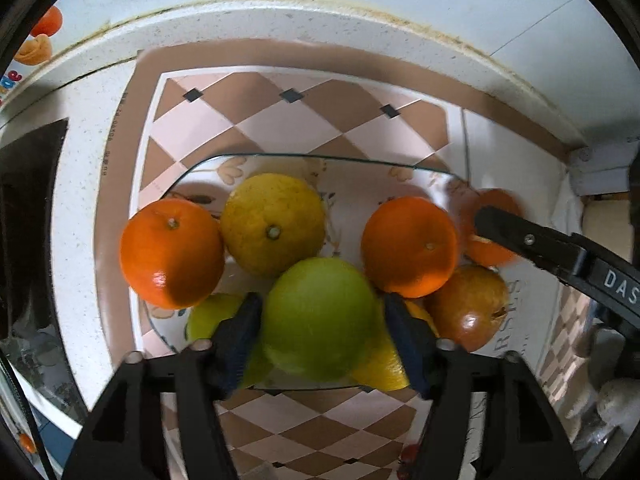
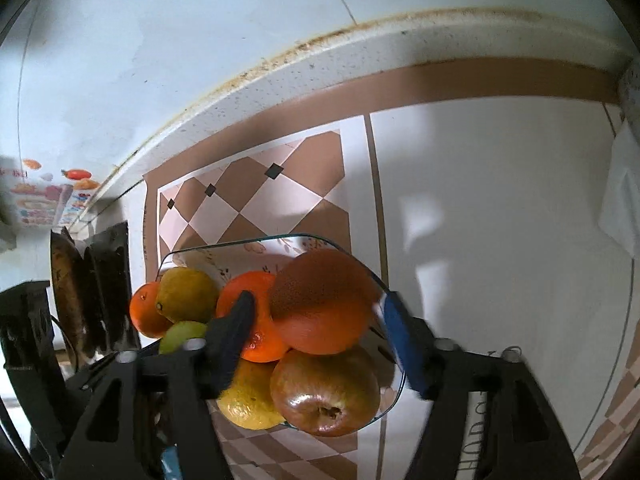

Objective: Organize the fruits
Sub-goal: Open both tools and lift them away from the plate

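Observation:
A square glass plate (image 1: 304, 157) with a floral print holds several fruits. My left gripper (image 1: 322, 320) is shut on a green apple (image 1: 318, 316) just above the plate's near edge. Around it lie two oranges (image 1: 172, 252) (image 1: 408, 246), a yellow citrus (image 1: 274, 224), a red-brown apple (image 1: 468, 308) and a yellow fruit (image 1: 384, 364). My right gripper (image 2: 320, 316) holds a dark orange (image 2: 324, 300) between its fingers, over the plate's right side (image 2: 394, 394). In the left wrist view its finger (image 1: 516, 232) crosses that orange (image 1: 494, 226).
The plate sits on a checkered brown-and-pink mat (image 1: 256, 108) on a white counter, close to the back wall. A dark stove (image 1: 28, 216) lies to the left. A white paper (image 2: 622, 188) lies at the right.

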Demonstrator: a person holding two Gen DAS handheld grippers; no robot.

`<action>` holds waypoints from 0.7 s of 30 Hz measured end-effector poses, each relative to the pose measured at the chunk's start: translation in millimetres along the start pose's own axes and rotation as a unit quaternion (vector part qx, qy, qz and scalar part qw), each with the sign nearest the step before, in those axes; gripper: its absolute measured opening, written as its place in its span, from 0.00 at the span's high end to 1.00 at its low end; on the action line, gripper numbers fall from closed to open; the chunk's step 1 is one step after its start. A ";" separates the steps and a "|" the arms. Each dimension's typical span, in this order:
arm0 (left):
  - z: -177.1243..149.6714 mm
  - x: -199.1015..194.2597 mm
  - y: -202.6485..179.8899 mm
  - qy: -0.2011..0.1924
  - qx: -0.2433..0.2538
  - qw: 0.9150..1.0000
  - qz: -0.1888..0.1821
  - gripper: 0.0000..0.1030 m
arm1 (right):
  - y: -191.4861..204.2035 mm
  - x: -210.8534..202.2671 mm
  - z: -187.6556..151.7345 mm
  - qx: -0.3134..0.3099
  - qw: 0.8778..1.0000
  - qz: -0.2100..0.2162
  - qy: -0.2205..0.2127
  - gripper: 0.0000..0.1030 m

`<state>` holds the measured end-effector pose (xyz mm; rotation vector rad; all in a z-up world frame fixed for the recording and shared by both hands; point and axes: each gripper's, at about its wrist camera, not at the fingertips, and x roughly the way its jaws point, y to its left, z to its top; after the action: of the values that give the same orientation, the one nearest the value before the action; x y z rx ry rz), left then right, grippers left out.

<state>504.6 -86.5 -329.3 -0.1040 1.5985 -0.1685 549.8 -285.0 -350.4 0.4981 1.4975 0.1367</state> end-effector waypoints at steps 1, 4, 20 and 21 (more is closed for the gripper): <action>0.4 -1.6 0.2 -0.003 -0.001 1.000 -0.002 0.20 | 0.4 -0.2 -0.1 -0.001 1.000 -0.003 0.001 0.22; 2.1 -8.8 2.5 -0.016 -0.005 1.000 0.001 0.15 | 0.1 -6.0 -2.7 -0.002 1.000 -0.011 -0.001 0.22; -62.2 -68.0 27.5 -0.126 -0.010 0.988 0.093 0.15 | 36.8 -57.8 -100.8 -0.080 0.986 -0.123 -0.082 0.08; -67.1 -70.6 27.8 -0.131 -0.009 0.987 0.097 0.15 | 39.8 -61.2 -109.1 -0.081 0.985 -0.122 -0.086 0.08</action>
<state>441.2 -44.1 -262.6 0.0151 1.3396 0.0114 446.9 -247.9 -277.8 0.1882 1.3532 0.0216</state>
